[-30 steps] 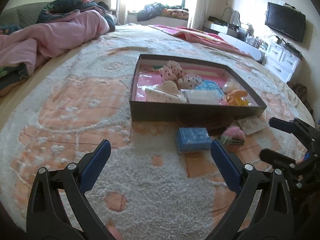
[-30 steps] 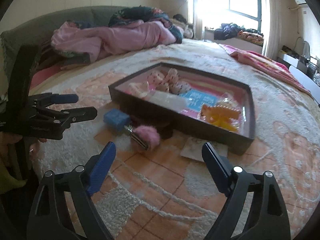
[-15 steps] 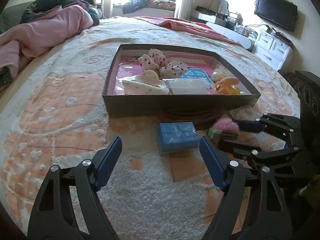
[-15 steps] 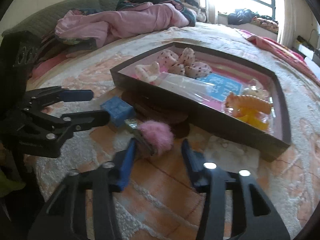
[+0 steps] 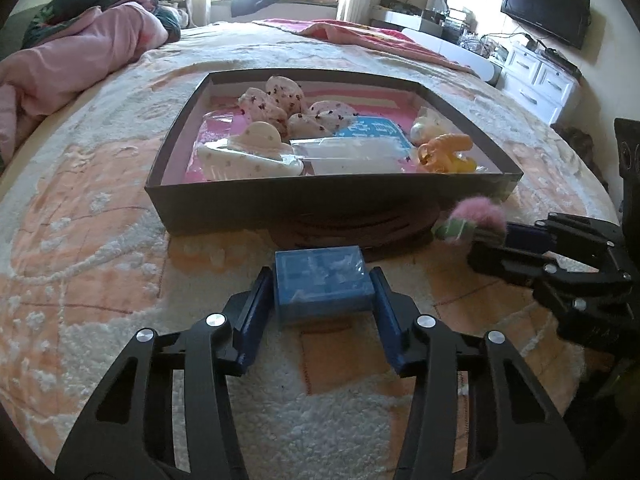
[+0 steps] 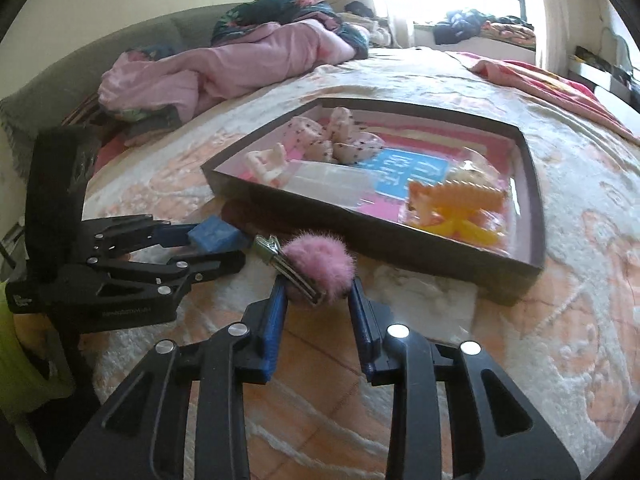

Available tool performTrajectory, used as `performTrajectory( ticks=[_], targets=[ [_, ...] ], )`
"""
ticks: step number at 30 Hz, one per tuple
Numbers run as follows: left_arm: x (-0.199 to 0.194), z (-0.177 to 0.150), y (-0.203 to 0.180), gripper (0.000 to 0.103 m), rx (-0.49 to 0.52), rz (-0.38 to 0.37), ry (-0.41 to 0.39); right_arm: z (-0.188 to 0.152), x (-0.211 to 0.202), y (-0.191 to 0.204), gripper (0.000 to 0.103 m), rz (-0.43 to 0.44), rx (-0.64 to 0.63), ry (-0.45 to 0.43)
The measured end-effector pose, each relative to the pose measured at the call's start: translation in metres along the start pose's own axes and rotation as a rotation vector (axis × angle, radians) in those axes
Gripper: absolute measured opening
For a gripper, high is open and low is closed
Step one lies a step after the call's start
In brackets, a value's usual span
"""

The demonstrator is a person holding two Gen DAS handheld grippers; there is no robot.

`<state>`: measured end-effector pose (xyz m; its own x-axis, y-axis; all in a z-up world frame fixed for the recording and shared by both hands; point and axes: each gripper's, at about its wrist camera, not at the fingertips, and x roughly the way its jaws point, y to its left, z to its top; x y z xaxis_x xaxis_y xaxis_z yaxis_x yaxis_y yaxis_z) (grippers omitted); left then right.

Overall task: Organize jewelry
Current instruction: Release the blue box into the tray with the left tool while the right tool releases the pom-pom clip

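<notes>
A small blue box [image 5: 323, 282] lies on the bed cover in front of a dark shallow tray [image 5: 332, 198]. My left gripper [image 5: 323, 286] is shut on the blue box, one pad on each side; it also shows in the right wrist view [image 6: 212, 246]. My right gripper [image 6: 318, 294] is shut on a pink fluffy hair clip [image 6: 316, 266] with a metal clip end; it also shows in the left wrist view [image 5: 478, 220]. The tray holds hair clips, spotted bows, a clear packet and an orange claw clip [image 6: 456, 202].
A dark round mat [image 5: 360, 228] lies under the tray's front edge. A white card [image 6: 424, 294] lies on the cover beside the tray. Pink bedding [image 5: 68, 56] is piled at the far left. A TV and white drawers [image 5: 536, 76] stand far right.
Both grippers moved forward and closed: the left onto the blue box, the right onto the pink fluffy clip. One second ago both were open and further back.
</notes>
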<state>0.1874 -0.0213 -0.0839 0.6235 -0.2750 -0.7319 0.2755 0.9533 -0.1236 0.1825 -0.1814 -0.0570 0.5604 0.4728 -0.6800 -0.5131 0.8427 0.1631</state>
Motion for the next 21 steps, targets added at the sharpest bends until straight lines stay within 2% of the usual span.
performTrajectory(
  ticks=[9, 10, 21],
  targets=[
    [-0.009, -0.001, 0.001, 0.039, -0.021, -0.006, -0.024, -0.005, -0.006, -0.003, 0.024, 0.0, 0.023, -0.017],
    [-0.012, -0.001, 0.001, 0.039, -0.023, -0.005, -0.03, -0.005, -0.007, -0.002, 0.016, 0.002, 0.022, -0.019],
    [-0.039, 0.006, 0.002, 0.039, -0.059, -0.013, -0.096, -0.002, -0.019, 0.002, 0.016, 0.003, 0.024, -0.059]
  ],
)
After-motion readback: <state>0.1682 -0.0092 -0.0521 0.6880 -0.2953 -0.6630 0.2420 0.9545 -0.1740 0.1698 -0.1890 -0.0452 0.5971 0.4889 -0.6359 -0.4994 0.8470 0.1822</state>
